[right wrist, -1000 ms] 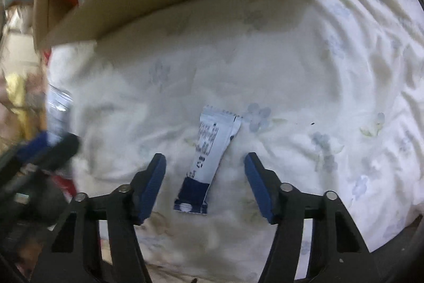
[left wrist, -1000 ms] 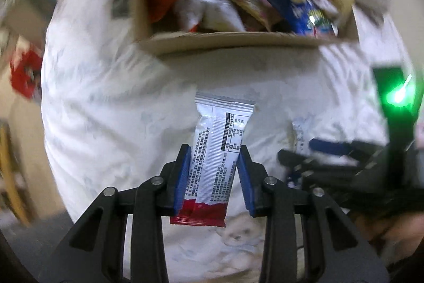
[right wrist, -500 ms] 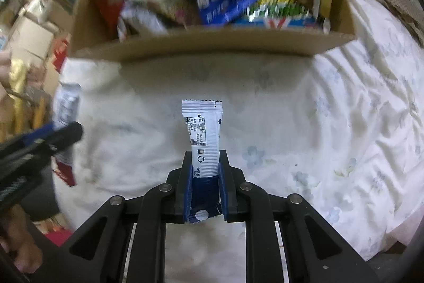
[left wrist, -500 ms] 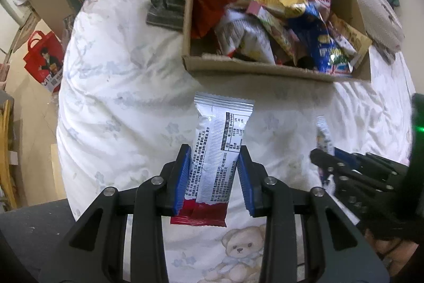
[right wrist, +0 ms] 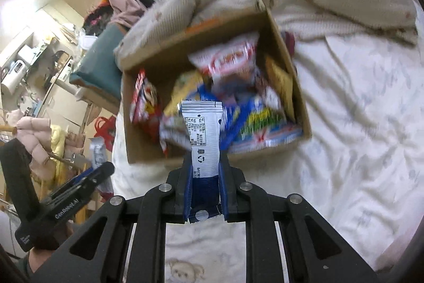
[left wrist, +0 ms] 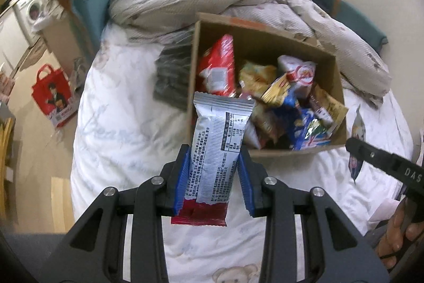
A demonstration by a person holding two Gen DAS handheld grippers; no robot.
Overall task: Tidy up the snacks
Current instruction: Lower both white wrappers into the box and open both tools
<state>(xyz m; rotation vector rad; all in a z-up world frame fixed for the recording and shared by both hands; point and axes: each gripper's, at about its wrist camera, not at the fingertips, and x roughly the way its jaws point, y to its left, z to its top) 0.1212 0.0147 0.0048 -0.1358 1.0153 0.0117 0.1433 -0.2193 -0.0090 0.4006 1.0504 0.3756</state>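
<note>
you have a snack in each tool: your left gripper (left wrist: 214,182) is clamped on a silver-and-red packet (left wrist: 217,150), your right gripper (right wrist: 205,190) clamped on a narrower white-and-blue bar (right wrist: 202,139). both hang above the bed sheet (left wrist: 127,137), on the near side of the cardboard box (left wrist: 299,150) already heaped with snacks. neither is dropped in yet; that looks like what's left.

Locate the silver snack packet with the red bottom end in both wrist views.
Left wrist: silver snack packet with the red bottom end, centre, clamped in the left tongs.
Right wrist: at the left edge, seen side-on.
Shared landmark: open cardboard box of snacks on the bed.
</note>
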